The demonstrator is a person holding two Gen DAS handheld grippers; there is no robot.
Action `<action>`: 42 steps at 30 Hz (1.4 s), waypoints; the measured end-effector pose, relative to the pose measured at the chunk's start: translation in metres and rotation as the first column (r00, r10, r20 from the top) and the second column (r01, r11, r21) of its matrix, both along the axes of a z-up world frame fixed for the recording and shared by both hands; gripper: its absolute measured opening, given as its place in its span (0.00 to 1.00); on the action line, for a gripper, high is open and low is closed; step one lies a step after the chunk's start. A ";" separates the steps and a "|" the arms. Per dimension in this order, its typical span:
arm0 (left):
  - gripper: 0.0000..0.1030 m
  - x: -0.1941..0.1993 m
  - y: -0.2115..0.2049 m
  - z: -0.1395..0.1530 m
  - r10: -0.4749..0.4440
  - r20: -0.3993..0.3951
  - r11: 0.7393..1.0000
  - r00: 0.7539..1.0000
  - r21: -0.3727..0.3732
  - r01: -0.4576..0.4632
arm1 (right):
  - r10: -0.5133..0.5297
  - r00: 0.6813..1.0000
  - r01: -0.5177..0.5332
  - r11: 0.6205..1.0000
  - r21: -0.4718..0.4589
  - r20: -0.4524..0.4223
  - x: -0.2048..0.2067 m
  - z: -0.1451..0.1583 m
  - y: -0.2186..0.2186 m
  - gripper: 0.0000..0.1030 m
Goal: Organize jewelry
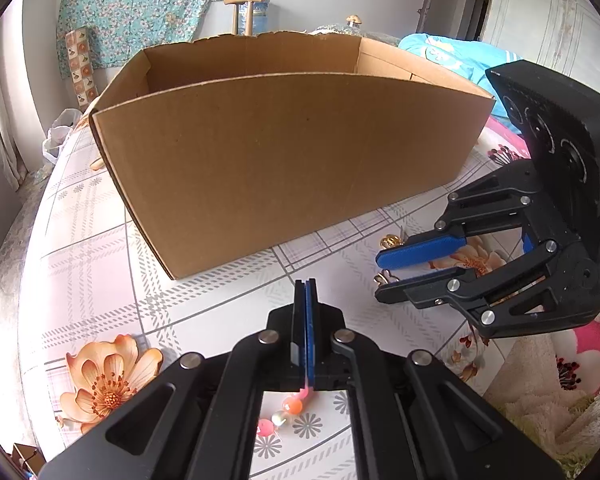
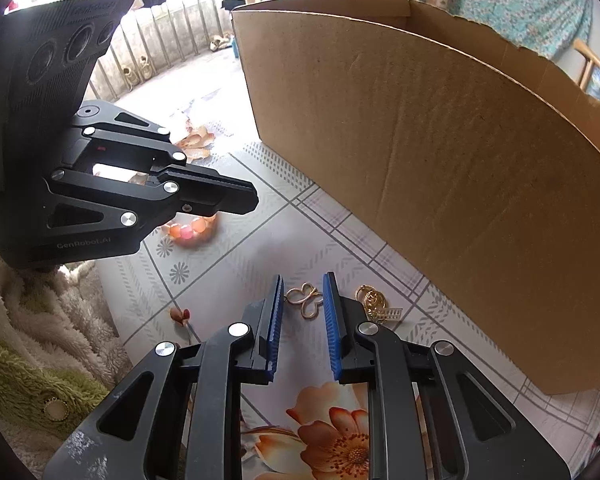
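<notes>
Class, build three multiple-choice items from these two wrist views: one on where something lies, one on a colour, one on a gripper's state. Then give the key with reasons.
1. Where does the gold butterfly piece lie?
A. Inside the cardboard box
B. On the cloth between the right gripper's open fingers
C. On the fleece blanket

2. What colour are the finger pads of the right gripper?
A. Red
B. Blue
C. White

3. How is the left gripper set?
A. Wide open
B. Shut
C. Out of view

Key: B, it lies on the patterned cloth between the pads, outside the cardboard box; B, both ridged pads are blue; B, its fingers meet, with an orange bead bracelet beneath them.
</notes>
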State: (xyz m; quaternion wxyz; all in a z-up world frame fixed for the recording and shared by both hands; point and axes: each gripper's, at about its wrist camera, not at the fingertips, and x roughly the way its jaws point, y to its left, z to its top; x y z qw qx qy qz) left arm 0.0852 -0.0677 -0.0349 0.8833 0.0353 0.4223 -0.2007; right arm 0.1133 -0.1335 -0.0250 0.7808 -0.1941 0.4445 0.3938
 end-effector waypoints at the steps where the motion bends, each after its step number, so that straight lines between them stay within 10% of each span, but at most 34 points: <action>1: 0.00 0.000 0.000 0.001 0.000 0.001 1.000 1.000 0.002 0.000 | -0.008 1.000 0.008 1.000 0.004 0.001 0.000 0.000 -0.001 0.17; 10: 0.00 0.003 -0.009 0.007 -0.023 0.009 0.999 1.000 -0.028 0.024 | -0.144 0.990 0.144 0.986 0.081 0.003 -0.020 0.020 -0.037 0.17; 20: 0.02 0.014 -0.063 0.007 -0.196 0.040 0.981 0.980 -0.001 0.196 | -0.433 0.901 0.425 0.891 0.163 0.015 -0.031 0.035 -0.102 0.17; 32: 0.17 0.035 -0.103 -0.009 -0.277 0.003 0.952 0.961 0.138 0.274 | -0.466 0.885 0.454 0.861 0.228 -0.004 -0.026 0.028 -0.111 0.17; 42: 0.01 0.038 -0.113 -0.010 -0.303 0.000 0.937 0.953 0.183 0.297 | -0.483 0.876 0.469 0.844 0.260 -0.012 -0.026 0.027 -0.119 0.17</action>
